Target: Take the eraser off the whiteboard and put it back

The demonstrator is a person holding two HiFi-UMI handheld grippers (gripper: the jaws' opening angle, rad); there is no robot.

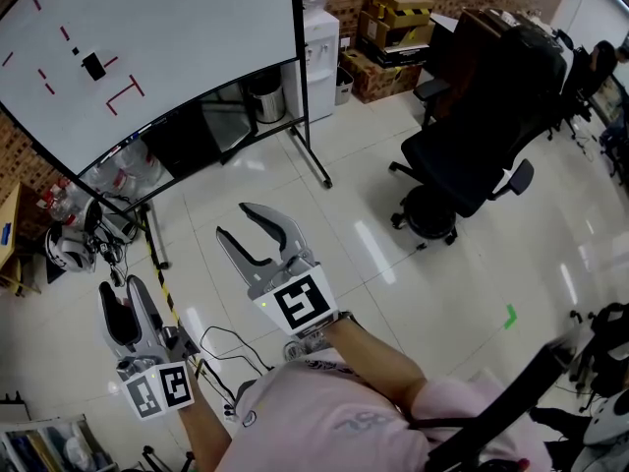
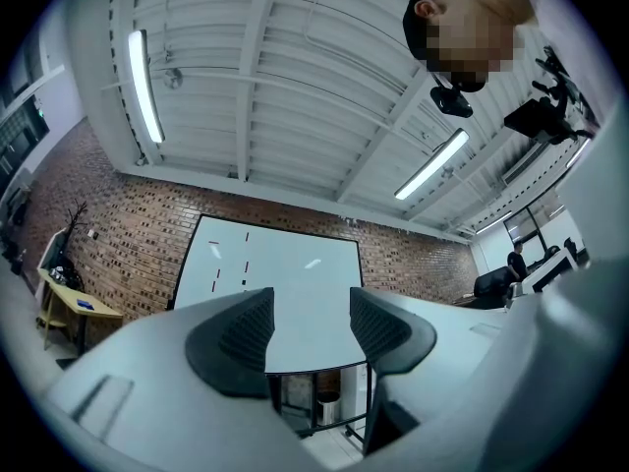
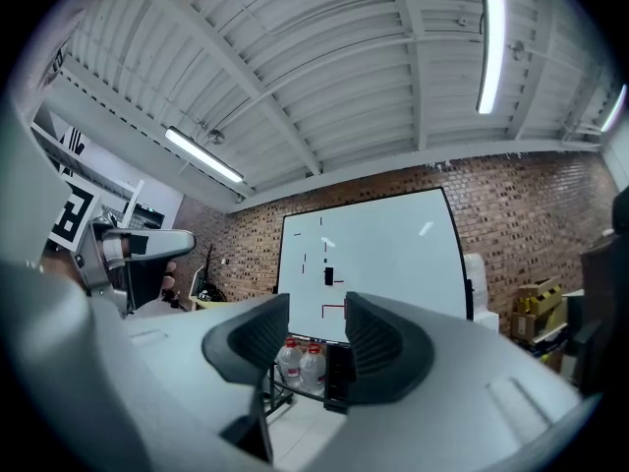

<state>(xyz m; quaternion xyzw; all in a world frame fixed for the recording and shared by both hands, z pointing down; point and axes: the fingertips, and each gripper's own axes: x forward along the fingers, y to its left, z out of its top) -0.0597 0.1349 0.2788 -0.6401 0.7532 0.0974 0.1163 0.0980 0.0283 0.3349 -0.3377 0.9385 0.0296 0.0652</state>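
On the wheeled whiteboard [image 1: 167, 37] at the upper left of the head view, the black eraser [image 1: 93, 65] clings to the white surface among a few short red marks, with a red corner-shaped line just to its lower right. Both grippers are well apart from the board, over the pale tiled floor [image 1: 393, 264]. The left gripper [image 1: 123, 288] sits low at the left; in its own view the jaws stand a narrow gap apart with nothing between them, and only the distant board shows through the gap. The right gripper [image 1: 239, 221] is nearer the middle and reaches further towards the board; its jaws are moderately apart and empty as well. In the right gripper view the eraser [image 3: 328, 276] shows as a small dark block on the whiteboard [image 3: 393, 254], just above the gap between the two dark pads [image 3: 257, 334]. Under the board stand clear water bottles [image 1: 138, 170], and a metal bin [image 1: 265, 98] sits behind its stand. To the right of the board are a white water dispenser [image 1: 319, 52], stacked cardboard boxes [image 1: 393, 18] against the brick wall, and a black office chair [image 1: 472, 146].
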